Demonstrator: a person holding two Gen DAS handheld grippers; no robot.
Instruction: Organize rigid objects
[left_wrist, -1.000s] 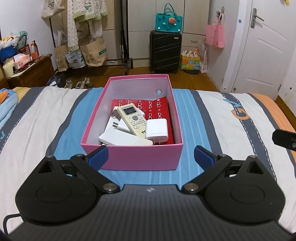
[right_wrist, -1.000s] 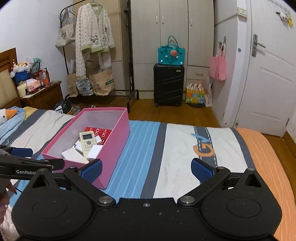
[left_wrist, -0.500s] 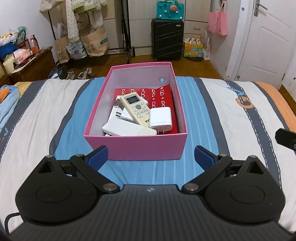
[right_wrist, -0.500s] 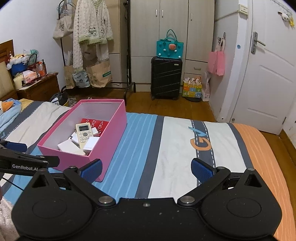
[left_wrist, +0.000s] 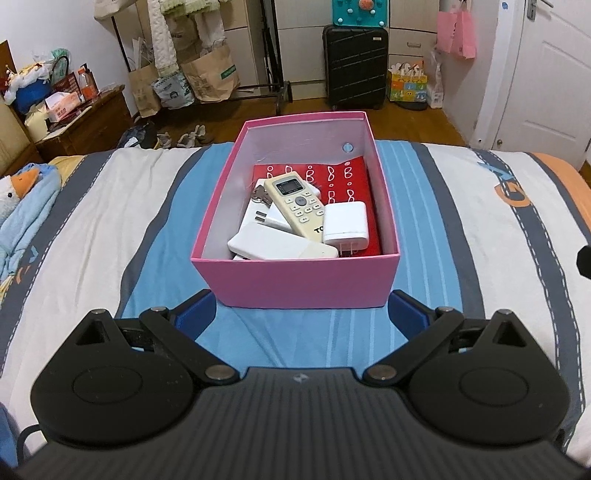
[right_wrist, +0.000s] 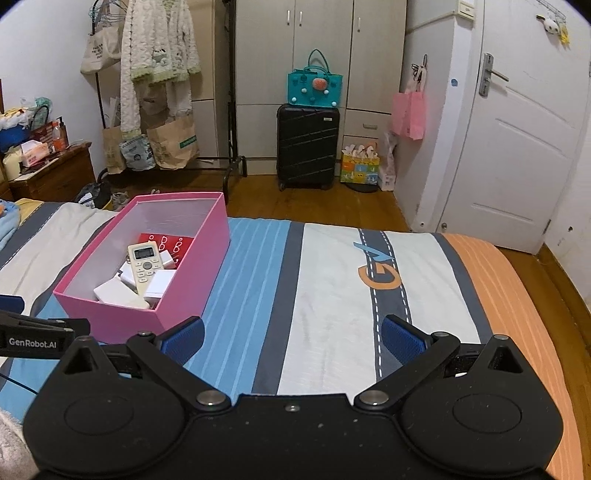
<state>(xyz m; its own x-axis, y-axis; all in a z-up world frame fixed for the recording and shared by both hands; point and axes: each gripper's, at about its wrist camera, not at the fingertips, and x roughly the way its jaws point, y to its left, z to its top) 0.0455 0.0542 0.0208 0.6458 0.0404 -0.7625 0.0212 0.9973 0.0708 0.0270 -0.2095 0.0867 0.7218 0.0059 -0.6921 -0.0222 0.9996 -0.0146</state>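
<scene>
Here, from the left wrist camera: left gripper (left_wrist: 300, 309) spread wide and empty, hovering just short of the near wall of a pink box (left_wrist: 295, 284). Box sitting on a striped bedspread (left_wrist: 461, 206), centred on its blue band. Inside, piled toward the near end: a cream air-conditioner remote (left_wrist: 297, 201) lying diagonally, a white charger (left_wrist: 345, 222) with prongs facing near on the right, a flat white power bank (left_wrist: 273, 245) crossing the near end, another white plug adapter (left_wrist: 264, 218) underneath, a bunch of keys (left_wrist: 261, 195) at the left, all over a red patterned booklet (left_wrist: 347, 181). Far beyond, a black suitcase (left_wrist: 355, 66) on the wooden floor.

Next, from the right wrist camera: right gripper (right_wrist: 292, 338) likewise wide open and holding nothing, hovering above bare bedspread (right_wrist: 332, 288) to the right of the box (right_wrist: 199, 266). Nothing loose visible on the bed here. Remote (right_wrist: 144, 266) and white items showing inside the box.

Likely risks: pile loosely stacked, so lifting one piece could drag or tip its neighbours; smooth flat casings prone to slipping from the pads; a finger catching the light cardboard wall could push the box across the soft bedding; the remote's buttons could be pressed by a squeeze across its face.
</scene>
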